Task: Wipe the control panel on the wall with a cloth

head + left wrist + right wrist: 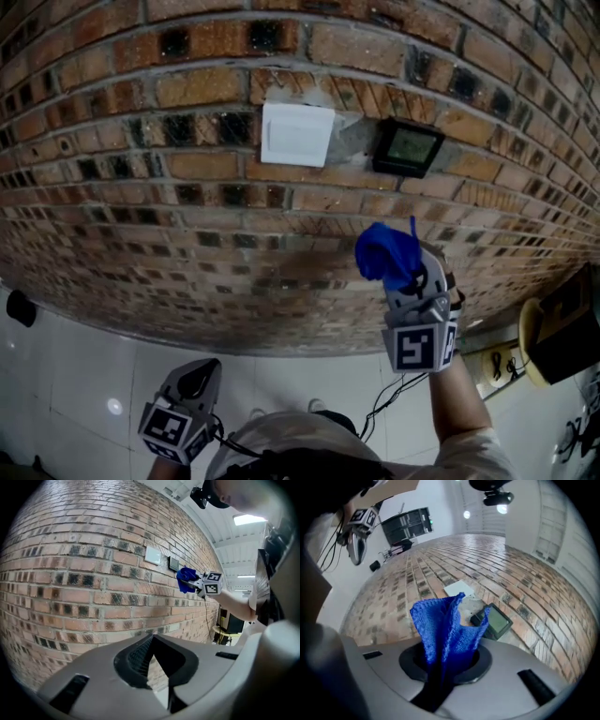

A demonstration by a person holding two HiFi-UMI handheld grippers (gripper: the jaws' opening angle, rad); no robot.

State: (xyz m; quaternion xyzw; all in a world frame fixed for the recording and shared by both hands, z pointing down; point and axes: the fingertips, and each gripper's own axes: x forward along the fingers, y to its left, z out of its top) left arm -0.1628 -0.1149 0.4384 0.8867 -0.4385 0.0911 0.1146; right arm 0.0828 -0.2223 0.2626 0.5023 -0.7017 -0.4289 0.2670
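Brick wall [141, 187] fills the front, bare to the left of and below the fittings. White tiled floor [94, 366] meets its foot, with free room on the left. On the right floor edge sits a round yellow-rimmed thing [531, 342] under a dark box [572, 323]. White switch plate [297, 134] is on the wall, and the black control panel [408, 148] with a greyish screen is just beside it on the right, apart by a patch of grey mortar. Right gripper [445, 663] is raised toward the wall, its jaws pinched tight on a blue cloth [440, 625]. The cloth's lower part is clamped between the jaws and its upper folds stand up loose beyond the tips. In the head view the cloth is below the panel and a little left of it, near but not on it. Whether it touches the bricks can't be told. Left gripper [157, 667] hangs low at the person's left, well apart from the panel. Its jaws are parted by a narrow wedge with nothing in it, only bricks showing through.
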